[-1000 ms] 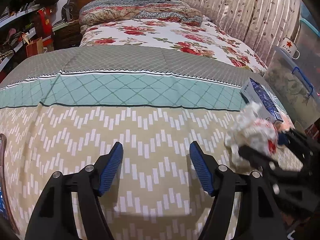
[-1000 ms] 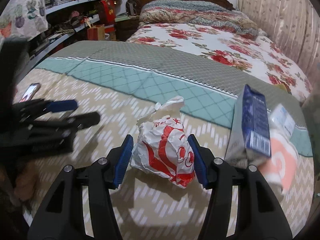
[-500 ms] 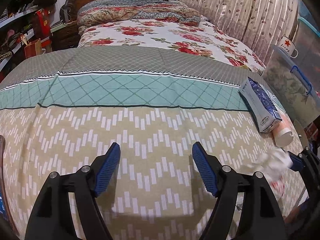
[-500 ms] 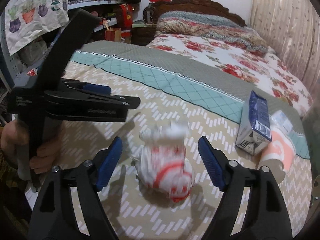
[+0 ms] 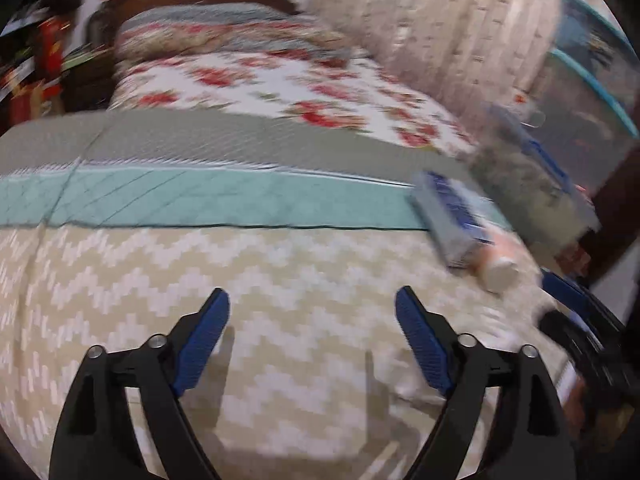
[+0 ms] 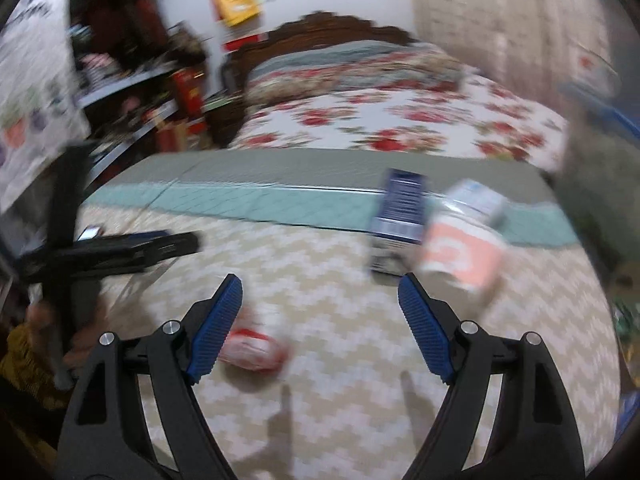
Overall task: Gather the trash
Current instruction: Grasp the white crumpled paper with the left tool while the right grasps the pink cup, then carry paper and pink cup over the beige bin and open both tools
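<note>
Both views are motion-blurred. A crumpled white and red bag (image 6: 256, 346) lies on the chevron bedspread just inside the left finger of my right gripper (image 6: 320, 312), which is open and empty above it. A blue and white carton (image 6: 398, 216) and a peach and white bottle (image 6: 464, 248) lie side by side ahead to the right. In the left wrist view the carton (image 5: 448, 216) and bottle (image 5: 498, 264) lie to the right of my left gripper (image 5: 312, 328), which is open and empty over bare bedspread. The bag is out of that view.
The bedspread (image 5: 200, 264) ends at a near edge below both grippers. A floral quilt and wooden headboard (image 6: 332, 28) lie beyond. Cluttered shelves (image 6: 132, 92) stand at the left; a clear storage bin (image 5: 540, 168) and curtain at the right.
My right gripper opened and let go of the bag, which now lies on the bedspread. It then swung right toward the carton and bottle. My left gripper stayed open and turned slightly.
</note>
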The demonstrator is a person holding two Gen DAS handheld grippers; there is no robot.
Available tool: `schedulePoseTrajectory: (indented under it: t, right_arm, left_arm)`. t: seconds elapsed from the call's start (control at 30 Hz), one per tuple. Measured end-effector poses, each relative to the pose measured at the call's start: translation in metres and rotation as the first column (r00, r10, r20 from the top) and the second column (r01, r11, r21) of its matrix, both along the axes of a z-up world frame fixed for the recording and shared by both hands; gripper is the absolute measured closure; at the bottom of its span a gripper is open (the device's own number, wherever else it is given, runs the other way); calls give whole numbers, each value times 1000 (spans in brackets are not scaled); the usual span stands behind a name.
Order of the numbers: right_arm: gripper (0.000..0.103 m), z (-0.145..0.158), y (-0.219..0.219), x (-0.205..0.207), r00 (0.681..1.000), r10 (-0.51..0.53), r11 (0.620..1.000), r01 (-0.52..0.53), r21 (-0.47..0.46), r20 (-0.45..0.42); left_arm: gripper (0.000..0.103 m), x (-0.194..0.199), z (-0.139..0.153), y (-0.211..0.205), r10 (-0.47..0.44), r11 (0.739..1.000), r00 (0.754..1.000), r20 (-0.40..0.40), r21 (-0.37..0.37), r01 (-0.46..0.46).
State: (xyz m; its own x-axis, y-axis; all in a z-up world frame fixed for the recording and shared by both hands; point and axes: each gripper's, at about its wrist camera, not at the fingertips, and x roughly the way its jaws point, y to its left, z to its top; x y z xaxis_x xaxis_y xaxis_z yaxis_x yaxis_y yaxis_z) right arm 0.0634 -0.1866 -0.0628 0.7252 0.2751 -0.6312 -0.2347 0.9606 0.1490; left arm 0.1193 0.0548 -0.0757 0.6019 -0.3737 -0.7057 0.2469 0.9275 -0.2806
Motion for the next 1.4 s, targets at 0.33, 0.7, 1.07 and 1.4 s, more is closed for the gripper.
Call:
schedulePoseTrajectory:
  t: [0.33, 0.7, 1.07, 1.4]
  right_arm:
    - [26, -25, -84, 39, 967, -227, 968, 237, 81, -118]
    - [50, -74, -134, 99, 928, -116, 844, 280, 458, -354]
    - [73, -62, -169, 19, 945, -138, 813, 278, 511, -295]
    - [73, -35, -303, -76, 857, -490, 727, 503, 468, -159]
  left_arm:
    - [9, -32, 0, -86, -236, 968, 972, 15, 85, 234]
    - [43, -24, -27, -105, -215, 961, 973, -80, 159, 225]
    - [59, -36, 0, -141, -342, 933, 937, -66, 96, 347]
    - [59, -14, 30, -276, -552, 832, 828, -94, -4, 555]
